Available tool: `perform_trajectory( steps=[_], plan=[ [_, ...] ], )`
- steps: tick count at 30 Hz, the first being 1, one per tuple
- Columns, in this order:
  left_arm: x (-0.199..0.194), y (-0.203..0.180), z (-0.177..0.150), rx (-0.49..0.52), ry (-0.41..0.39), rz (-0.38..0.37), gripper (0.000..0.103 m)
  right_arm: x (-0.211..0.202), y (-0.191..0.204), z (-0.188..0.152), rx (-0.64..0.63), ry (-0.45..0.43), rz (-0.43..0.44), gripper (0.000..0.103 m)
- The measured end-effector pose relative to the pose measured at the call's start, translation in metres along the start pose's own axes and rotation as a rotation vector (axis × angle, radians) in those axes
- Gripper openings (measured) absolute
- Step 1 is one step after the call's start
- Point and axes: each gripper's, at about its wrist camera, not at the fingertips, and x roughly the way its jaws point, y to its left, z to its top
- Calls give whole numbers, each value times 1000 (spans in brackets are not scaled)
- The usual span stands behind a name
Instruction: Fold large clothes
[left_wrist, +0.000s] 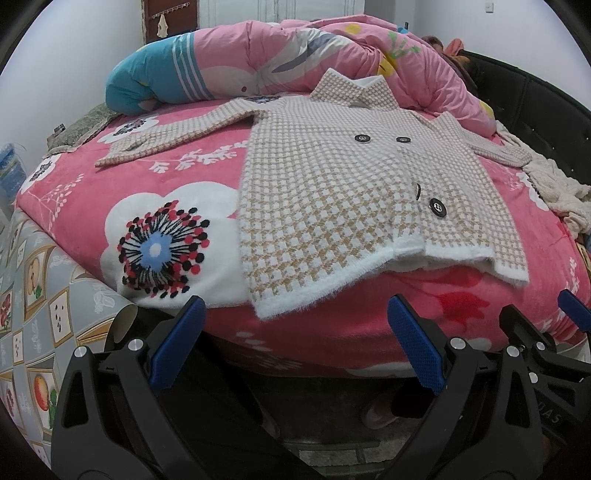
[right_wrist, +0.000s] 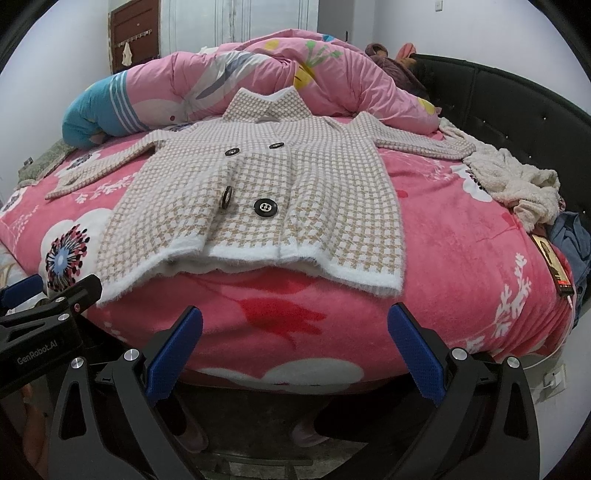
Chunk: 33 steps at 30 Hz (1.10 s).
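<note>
A beige and white houndstooth coat with black buttons lies flat and face up on the pink flowered bed, sleeves spread to both sides, collar at the far end. It also shows in the right wrist view. My left gripper is open and empty, held off the bed's near edge, just short of the coat's white hem. My right gripper is open and empty too, below the hem's middle. The right gripper's fingers show at the lower right of the left wrist view.
A rolled pink quilt lies behind the coat's collar. A cream fleece garment and dark clothes lie at the bed's right side by the black headboard. A patterned mat hangs at the left.
</note>
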Motion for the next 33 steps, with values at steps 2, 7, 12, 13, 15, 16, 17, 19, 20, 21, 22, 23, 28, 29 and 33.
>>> perform_trajectory(
  steps=[2,7,12,13,15,16,17,19,20,21,22,23,28,29,33],
  plan=[
    [-1,2,1,-2,0,2,95,0,0,0,-1,1,0,98],
    [0,4,3,-3,0,10,95,0,1,0,3,-1,1,98],
    [1,2,3,-2,-2,16,95,0,0,0,1,-1,1,98],
    [1,1,2,-1,-2,16,95,0,0,0,1,-1,1,98],
    [1,1,2,-1,-3,17,95,0,0,0,2,0,3,98],
    [2,2,3,-2,-3,18,95,0,1,0,3,0,4,98],
    [2,2,3,-2,-2,18,95,0,1,1,2,0,4,98],
    [2,2,3,-2,-3,19,95,0,2,1,3,0,4,98],
    [2,2,3,-1,-2,20,95,0,0,0,4,0,4,98],
    [2,2,3,-1,-3,22,95,1,0,0,4,1,3,98],
    [2,3,4,0,-3,22,95,0,2,1,5,0,4,98],
    [2,3,4,0,-2,23,95,1,0,0,3,0,3,98],
    [3,3,4,-1,-1,26,95,1,-1,2,6,3,5,98],
    [4,4,4,-2,-1,27,95,2,-2,2,6,3,5,98],
    [8,4,4,-3,5,35,95,4,-2,3,13,9,6,98]
  ],
)
